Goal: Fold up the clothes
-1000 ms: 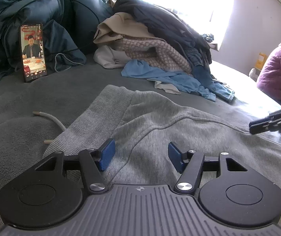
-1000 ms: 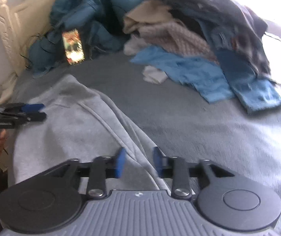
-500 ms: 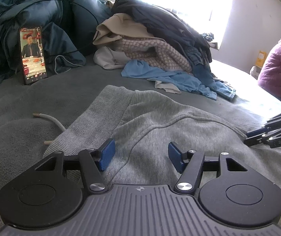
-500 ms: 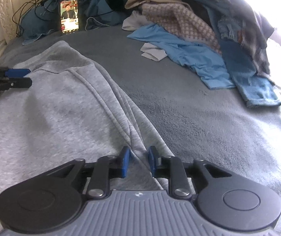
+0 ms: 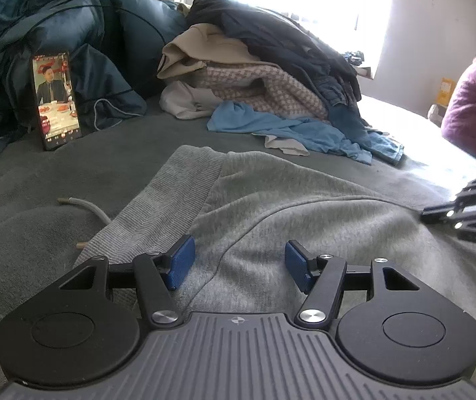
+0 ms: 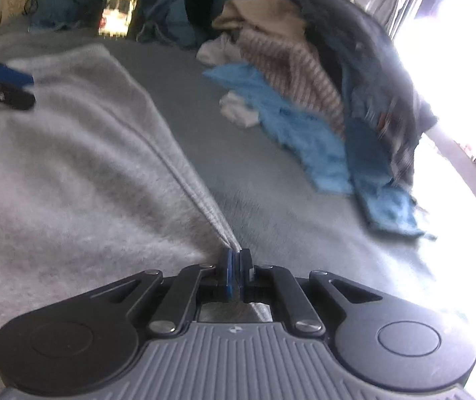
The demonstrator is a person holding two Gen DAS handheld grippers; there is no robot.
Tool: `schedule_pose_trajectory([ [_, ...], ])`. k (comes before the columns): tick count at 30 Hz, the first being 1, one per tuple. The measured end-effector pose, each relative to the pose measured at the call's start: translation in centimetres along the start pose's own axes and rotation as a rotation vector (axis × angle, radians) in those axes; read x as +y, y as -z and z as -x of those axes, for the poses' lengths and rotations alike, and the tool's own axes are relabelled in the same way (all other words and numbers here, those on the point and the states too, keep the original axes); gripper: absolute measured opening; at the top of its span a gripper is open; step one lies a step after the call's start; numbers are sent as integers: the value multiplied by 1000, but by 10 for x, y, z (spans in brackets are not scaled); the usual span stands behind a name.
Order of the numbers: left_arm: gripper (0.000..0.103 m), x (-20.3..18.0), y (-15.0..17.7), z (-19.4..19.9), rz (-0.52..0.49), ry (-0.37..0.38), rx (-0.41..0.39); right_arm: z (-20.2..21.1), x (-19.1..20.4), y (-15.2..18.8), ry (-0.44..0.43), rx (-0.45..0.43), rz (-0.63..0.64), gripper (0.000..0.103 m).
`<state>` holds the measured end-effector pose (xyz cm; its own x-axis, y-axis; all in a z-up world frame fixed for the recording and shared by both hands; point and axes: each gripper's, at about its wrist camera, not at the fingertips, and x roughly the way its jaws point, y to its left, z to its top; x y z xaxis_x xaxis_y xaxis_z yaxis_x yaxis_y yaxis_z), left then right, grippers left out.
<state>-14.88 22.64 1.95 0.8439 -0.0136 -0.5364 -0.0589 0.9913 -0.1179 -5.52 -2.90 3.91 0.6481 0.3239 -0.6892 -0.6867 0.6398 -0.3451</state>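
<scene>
Right wrist view: right claw [image 6: 236, 268] has just closed, clenched on the grey fleece garment [image 6: 71, 180]'s edge; left claw [image 5: 236, 263] released above it. No fold is made yet, and the clothes pile [image 5: 271, 76] waits.

Window glare blows out right; right-wrist view motion-blurred

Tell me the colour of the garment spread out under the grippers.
Light grey sweatshirt, ribbed at its hem; clearest in the left wrist view.

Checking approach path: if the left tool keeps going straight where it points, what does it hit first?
Probably the grey sweatshirt spread on the bed: the left tool is open, angled down over its fabric. Depth is uncertain.
</scene>
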Motion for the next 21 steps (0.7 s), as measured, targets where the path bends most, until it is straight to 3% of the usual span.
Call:
schedule_pose_trajectory([
  [2,62,-4,1,-1,-28,-16,3,-3,-4,3,5,-15,-26,8],
  [3,62,-5,1,-1,-42,-23,4,-1,-13,3,-5,-17,-76,19],
  [4,62,-6,1,-1,-53,-29,5,3,-25,4,-30,-22,-150,23],
  [7,64,-11,1,-3,-83,-45,10,20,-81,13,-68,-37,-431,24],
  [12,70,-17,-3,-3,-101,-64,22,97,-163,55,-20,-144,-770,24],
  [16,70,-24,-8,1,-114,-92,23,193,-186,99,32,-260,-846,25],
  [21,72,-39,-20,17,-105,-140,-17,289,-177,161,193,-297,-838,29],
])
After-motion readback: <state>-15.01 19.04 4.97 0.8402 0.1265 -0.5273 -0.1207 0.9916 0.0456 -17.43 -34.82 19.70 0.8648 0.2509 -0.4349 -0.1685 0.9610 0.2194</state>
